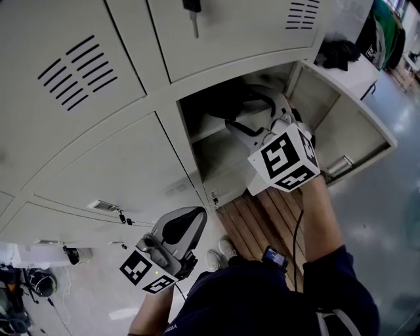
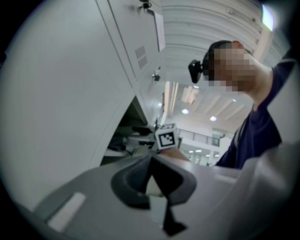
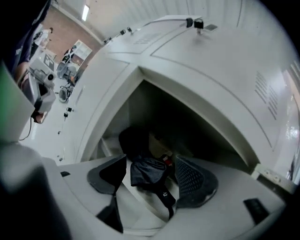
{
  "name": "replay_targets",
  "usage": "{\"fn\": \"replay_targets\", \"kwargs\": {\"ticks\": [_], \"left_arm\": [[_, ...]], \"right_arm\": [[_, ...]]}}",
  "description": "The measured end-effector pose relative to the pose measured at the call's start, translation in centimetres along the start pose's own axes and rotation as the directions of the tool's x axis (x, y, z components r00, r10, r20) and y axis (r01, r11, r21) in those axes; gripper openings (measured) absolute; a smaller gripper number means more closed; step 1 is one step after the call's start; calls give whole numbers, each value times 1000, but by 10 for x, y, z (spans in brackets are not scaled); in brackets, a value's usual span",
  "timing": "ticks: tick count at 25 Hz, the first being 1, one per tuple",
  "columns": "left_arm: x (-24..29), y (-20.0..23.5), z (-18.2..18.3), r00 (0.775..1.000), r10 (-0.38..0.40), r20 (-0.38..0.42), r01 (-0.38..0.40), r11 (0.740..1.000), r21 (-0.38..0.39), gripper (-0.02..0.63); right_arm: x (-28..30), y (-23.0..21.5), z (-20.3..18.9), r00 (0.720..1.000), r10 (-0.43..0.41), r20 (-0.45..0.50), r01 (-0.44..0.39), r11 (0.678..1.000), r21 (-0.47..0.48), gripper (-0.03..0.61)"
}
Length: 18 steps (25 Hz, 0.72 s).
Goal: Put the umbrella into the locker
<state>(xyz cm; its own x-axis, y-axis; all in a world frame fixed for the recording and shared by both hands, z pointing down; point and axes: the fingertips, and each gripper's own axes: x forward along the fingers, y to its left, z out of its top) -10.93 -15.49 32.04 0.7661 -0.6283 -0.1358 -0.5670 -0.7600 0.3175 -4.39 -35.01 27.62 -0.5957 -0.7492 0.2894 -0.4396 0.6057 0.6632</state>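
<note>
The umbrella is folded, dark grey, with a black strap hanging from it. It sits between the jaws of my right gripper, which are shut on it just inside the open locker compartment. In the head view the right gripper reaches into that opening, and its marker cube hides the umbrella. My left gripper hangs low by my body in front of the closed lower locker doors. Its jaws are shut, with nothing between them.
The compartment's door swings open to the right. A dark bulky object lies deeper inside on a white shelf. A key hangs in the locker door above. A wooden slatted platform and a shoe lie below.
</note>
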Motion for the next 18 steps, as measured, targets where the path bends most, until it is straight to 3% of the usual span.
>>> {"fn": "replay_targets", "kwargs": {"ticks": [7, 11, 13, 16, 18], "left_arm": [[-9, -10, 3, 1000, -27, 4, 27, 1000, 5, 2], [-13, -15, 3, 999, -41, 2, 41, 999, 11, 2], [-16, -17, 2, 999, -46, -3, 46, 999, 13, 3], [-21, -19, 0, 999, -45, -8, 45, 999, 12, 2], [-24, -20, -2, 999, -42, -10, 42, 999, 11, 2]], "right_arm": [[-53, 19, 24, 985, -45, 164, 9, 977, 213, 316], [-74, 36, 28, 974, -63, 218, -13, 944, 331, 204], [-82, 45, 25, 969, -64, 239, -41, 911, 410, 162], [-93, 58, 18, 958, -84, 275, -82, 837, 540, 62], [-98, 69, 12, 955, -90, 283, -102, 795, 598, 33]]}}
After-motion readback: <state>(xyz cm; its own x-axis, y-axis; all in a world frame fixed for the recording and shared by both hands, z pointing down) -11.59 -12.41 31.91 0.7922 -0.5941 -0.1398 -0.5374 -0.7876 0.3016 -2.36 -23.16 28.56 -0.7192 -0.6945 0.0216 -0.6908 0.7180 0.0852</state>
